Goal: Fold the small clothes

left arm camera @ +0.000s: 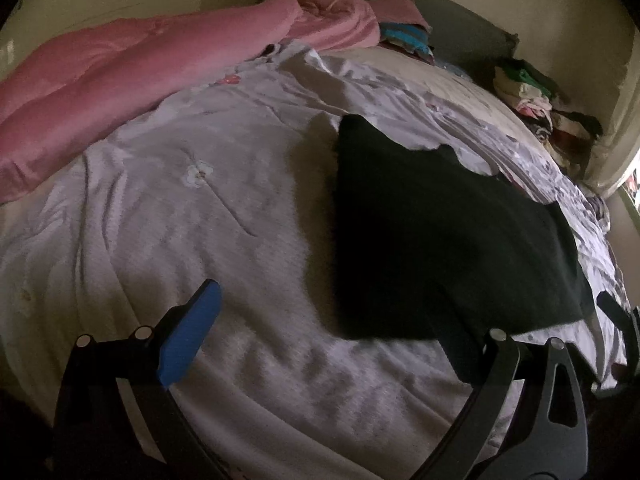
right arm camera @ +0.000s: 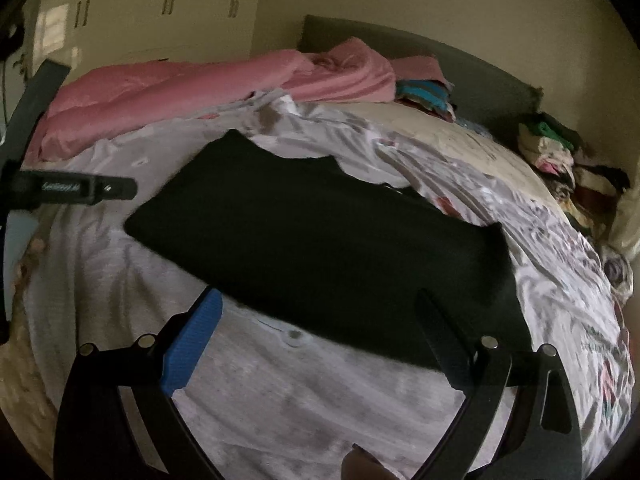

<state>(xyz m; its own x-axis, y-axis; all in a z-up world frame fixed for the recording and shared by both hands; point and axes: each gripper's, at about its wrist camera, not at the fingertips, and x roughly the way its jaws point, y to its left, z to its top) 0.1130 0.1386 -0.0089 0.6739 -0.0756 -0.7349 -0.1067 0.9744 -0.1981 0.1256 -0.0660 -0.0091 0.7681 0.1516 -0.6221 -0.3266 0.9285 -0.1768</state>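
Note:
A black garment (left arm camera: 440,232) lies flat on the pale floral bedspread (left arm camera: 200,208); it also shows in the right wrist view (right arm camera: 320,248). My left gripper (left arm camera: 324,336) is open, its blue-padded finger (left arm camera: 188,340) over bare bedspread and its right finger at the garment's near edge. My right gripper (right arm camera: 316,344) is open, hovering at the garment's near edge, blue pad (right arm camera: 192,348) to the left, dark finger (right arm camera: 444,344) over the cloth. The left gripper's body (right arm camera: 68,190) shows at the left of the right wrist view.
A pink blanket (left arm camera: 132,80) is heaped along the far left of the bed. Folded colourful clothes (right arm camera: 424,98) sit by the dark headboard (right arm camera: 480,68). A pile of mixed clothes (right arm camera: 568,160) lies at the right edge. Wardrobe doors (right arm camera: 160,12) stand behind.

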